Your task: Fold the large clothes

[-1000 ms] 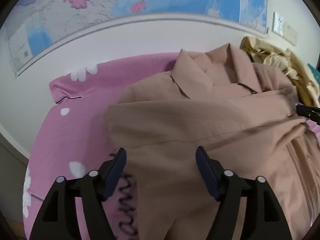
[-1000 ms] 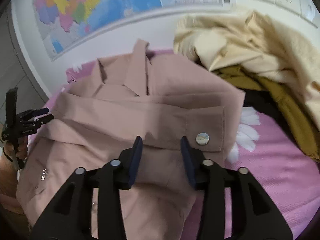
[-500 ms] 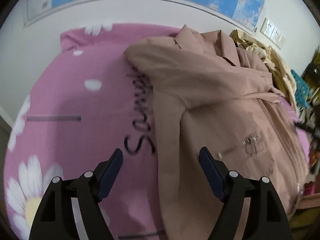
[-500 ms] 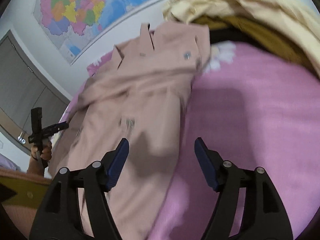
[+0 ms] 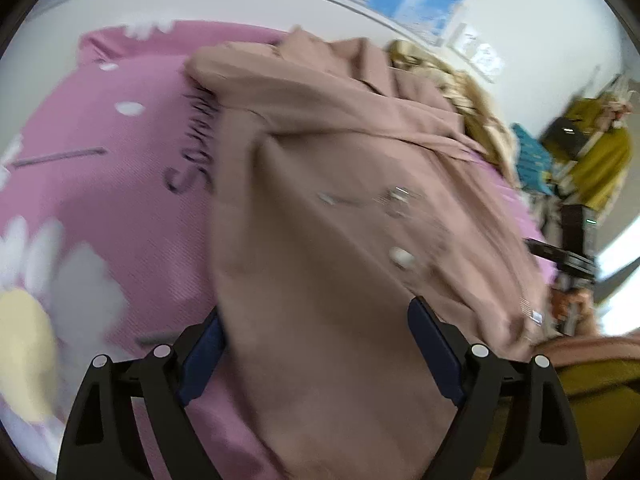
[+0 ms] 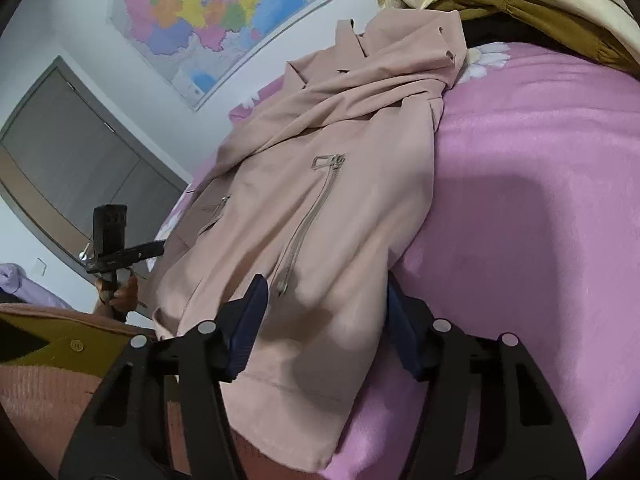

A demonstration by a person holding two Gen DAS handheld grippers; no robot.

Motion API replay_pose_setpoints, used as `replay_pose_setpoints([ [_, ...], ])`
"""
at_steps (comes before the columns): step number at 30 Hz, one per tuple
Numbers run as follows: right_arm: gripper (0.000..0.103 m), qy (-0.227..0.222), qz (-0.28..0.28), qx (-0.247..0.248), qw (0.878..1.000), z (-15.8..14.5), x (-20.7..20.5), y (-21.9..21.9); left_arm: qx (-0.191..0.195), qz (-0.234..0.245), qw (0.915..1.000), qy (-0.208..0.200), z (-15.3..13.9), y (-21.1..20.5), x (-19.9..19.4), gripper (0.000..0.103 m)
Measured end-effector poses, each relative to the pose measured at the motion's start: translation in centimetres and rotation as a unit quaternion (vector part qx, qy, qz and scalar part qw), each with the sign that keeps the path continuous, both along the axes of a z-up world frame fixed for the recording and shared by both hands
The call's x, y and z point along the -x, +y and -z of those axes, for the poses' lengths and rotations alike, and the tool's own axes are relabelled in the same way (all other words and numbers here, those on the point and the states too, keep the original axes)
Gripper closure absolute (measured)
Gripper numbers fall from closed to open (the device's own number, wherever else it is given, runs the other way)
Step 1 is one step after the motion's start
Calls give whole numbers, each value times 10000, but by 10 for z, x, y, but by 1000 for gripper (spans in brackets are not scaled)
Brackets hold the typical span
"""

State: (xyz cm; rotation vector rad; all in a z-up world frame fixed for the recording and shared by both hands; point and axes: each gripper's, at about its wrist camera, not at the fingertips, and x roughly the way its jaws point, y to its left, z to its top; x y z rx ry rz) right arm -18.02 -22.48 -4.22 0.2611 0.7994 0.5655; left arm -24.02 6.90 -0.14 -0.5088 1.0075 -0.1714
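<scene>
lying between both tongs, pink jacket point(image 6: 320, 208), left tongs point(image 5: 316, 356) widening, right tongs point(image 6: 324, 320) narrowing, unclamped

White wall point(image 6: 80, 20) bears a coloured map point(image 6: 224, 12); grey door point(image 6: 72, 152) beside.

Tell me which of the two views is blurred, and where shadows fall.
Left wrist view: motion blur smears the pink jacket and the daisy bedspread. Right wrist view: sharp; a dark shadow lies on the bedspread right of the jacket, another near its hem. Fisheye bends both.
</scene>
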Motion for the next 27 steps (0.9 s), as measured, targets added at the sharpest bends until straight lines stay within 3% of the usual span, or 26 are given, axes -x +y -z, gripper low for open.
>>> replay_pose_setpoints([
  [5,47,-108,0,-132,9999,1,-1,5,209,103,9995,-202,0,-13,5,15],
  [6,48,-102,-48,-168,9998,2,-2,8,270,35,9994,-227,1,-15,2,22],
  [7,60,-55,-90,-244,9996,4,-3,10,330,0,9992,-226,1,-17,-1,29],
  [8,83,136,-159,-414,9989,9,-8,13,373,-58,9991,-201,3,-18,-3,45],
  [9,90,225,-199,-546,9981,12,-10,11,338,-216,9991,-142,4,-19,-7,61],
  [10,91,209,-207,-691,9972,11,-10,8,256,-360,9990,-53,5,-20,-11,71],
  [11,93,156,-199,-821,9963,6,-8,6,214,-414,9989,24,5,-20,-14,88],
  [12,93,76,-193,-930,9954,1,-4,3,269,-522,9982,107,5,-17,-17,91],
  [16,96,-506,-130,-1233,9910,-36,28,-5,618,-705,9956,-71,-10,-2,-10,98],
  [18,97,-890,-134,-1246,9881,-57,54,-7,651,-808,9944,-219,-25,5,0,98],
  [21,97,-1102,-240,-1220,9861,-69,77,-4,688,-885,9928,-418,-45,17,17,99],
  [25,96,-562,-60,-973,9936,-41,66,-10,534,-805,9950,-237,-38,19,24,97],
  [27,92,-198,38,-1006,9947,-20,55,-16,452,-717,9964,-20,-25,15,21,87],
])
